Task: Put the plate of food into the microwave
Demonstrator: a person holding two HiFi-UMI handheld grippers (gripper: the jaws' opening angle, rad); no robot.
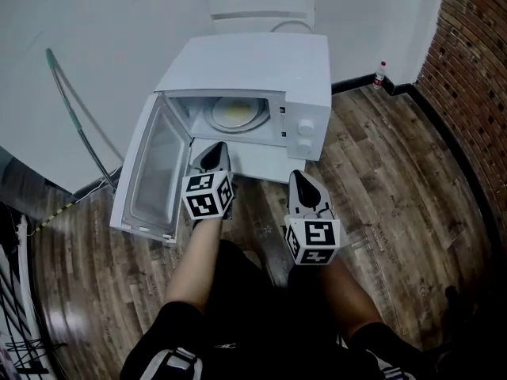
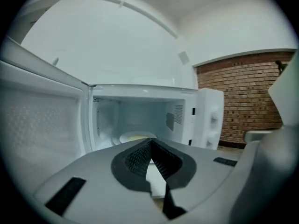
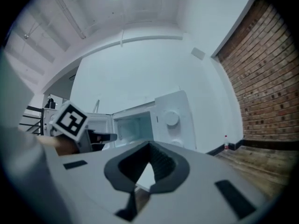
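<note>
Both grippers sit empty in front of the microwave (image 1: 252,63), which stands on the wood floor (image 1: 388,180). The left gripper (image 1: 216,149) has its fingers (image 2: 133,158) clenched on nothing, tip just at the cavity opening. The right gripper (image 1: 300,176) is clenched and empty too, near the control side. The plate of food (image 1: 235,115) already lies inside on the turntable, so I judge only the door (image 1: 149,169) is left, wide open at left. Risks: swinging the door with the left gripper at the opening would trap it, a hard shove could slide the microwave on the floor, and poking further in could bump the plate.
</note>
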